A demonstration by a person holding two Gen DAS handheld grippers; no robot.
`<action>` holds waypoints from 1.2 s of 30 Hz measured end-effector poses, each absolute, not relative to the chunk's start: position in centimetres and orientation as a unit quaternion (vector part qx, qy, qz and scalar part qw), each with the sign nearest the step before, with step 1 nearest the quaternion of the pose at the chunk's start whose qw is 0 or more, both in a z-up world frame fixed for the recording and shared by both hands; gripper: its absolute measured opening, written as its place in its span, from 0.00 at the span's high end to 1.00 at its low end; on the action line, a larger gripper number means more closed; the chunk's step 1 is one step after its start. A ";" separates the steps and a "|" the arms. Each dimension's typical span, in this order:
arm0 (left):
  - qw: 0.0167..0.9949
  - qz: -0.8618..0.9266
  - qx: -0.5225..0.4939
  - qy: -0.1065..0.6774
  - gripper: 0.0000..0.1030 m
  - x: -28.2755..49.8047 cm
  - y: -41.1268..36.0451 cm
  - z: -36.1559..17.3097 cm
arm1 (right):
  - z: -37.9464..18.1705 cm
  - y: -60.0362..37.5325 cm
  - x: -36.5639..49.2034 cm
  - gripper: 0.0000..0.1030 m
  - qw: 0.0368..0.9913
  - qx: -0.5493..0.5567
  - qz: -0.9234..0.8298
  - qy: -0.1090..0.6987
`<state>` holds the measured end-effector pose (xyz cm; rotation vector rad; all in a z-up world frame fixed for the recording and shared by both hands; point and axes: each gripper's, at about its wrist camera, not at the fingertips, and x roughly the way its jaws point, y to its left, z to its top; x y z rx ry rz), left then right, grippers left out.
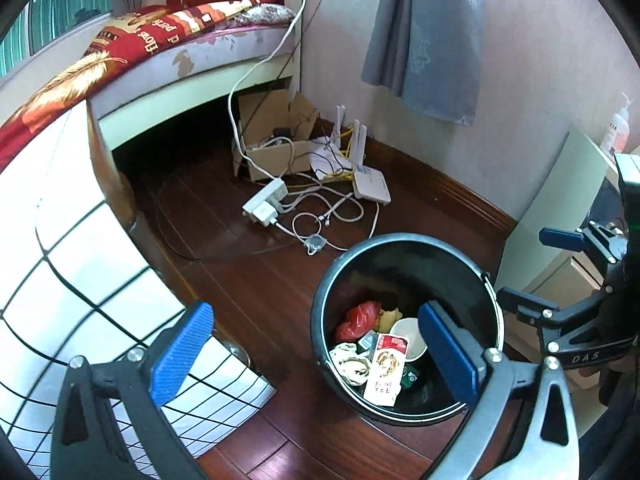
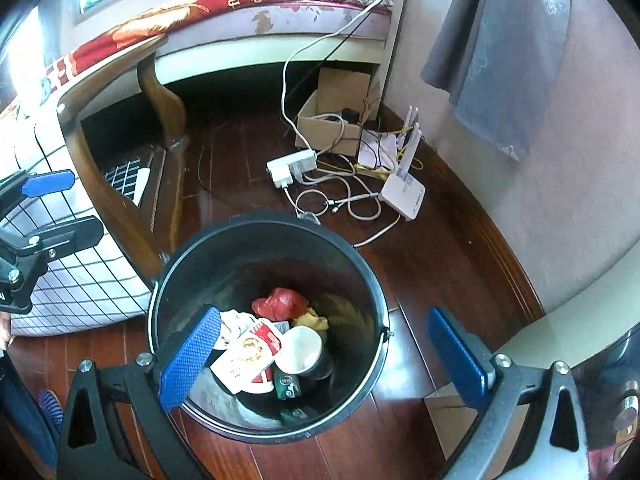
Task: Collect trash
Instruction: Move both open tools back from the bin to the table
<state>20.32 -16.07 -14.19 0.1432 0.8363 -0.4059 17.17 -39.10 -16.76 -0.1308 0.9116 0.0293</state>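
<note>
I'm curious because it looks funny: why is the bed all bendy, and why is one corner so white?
Left wrist view: the fisheye lens curves the checked bedsheet and blacks out the corners. Right wrist view: the bed frame bows the same way, and window light washes out the left edge; the black trash bin stays sharp.
</note>
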 end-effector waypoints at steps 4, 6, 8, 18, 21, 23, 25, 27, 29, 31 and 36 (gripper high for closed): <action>0.898 -0.190 0.070 0.391 0.00 20.0 -15.5 -13.0 | -15.5 -38.8 17.1 0.00 0.903 -0.056 0.013 0.425; 0.901 -0.190 0.069 0.384 0.00 19.9 -15.3 -12.4 | -14.8 -38.8 17.1 0.00 0.909 -0.054 0.008 0.413; 0.905 -0.187 0.068 0.376 0.00 19.8 -14.9 -11.6 | -14.1 -38.7 17.1 0.00 0.915 -0.048 0.003 0.401; 0.918 -0.173 0.062 0.351 0.00 19.4 -13.2 -9.5 | -11.9 -36.7 17.4 0.00 0.927 -0.042 0.013 0.372; 0.920 -0.168 0.059 0.349 0.00 19.3 -12.4 -9.1 | -11.4 -36.1 17.4 0.00 0.929 -0.042 0.016 0.367; 0.922 -0.165 0.058 0.346 0.00 19.2 -11.8 -8.8 | -11.2 -35.7 17.5 0.00 0.930 -0.039 0.020 0.365; 0.924 -0.161 0.057 0.343 0.00 19.0 -11.4 -8.6 | -10.9 -35.4 17.4 0.00 0.931 -0.040 0.021 0.361; 0.926 -0.156 0.057 0.340 0.00 18.8 -10.9 -8.3 | -10.6 -35.1 17.5 0.00 0.933 -0.038 0.025 0.358; 0.928 -0.151 0.054 0.336 0.00 18.6 -10.2 -7.9 | -10.1 -34.6 17.5 0.00 0.935 -0.036 0.030 0.352; 0.932 -0.140 0.053 0.330 0.00 18.2 -9.2 -7.5 | -9.5 -33.8 17.5 0.00 0.937 -0.037 0.037 0.346; 0.938 -0.109 0.048 0.326 0.00 17.7 -6.2 -6.9 | -7.9 -32.1 17.8 0.00 0.943 -0.041 0.052 0.326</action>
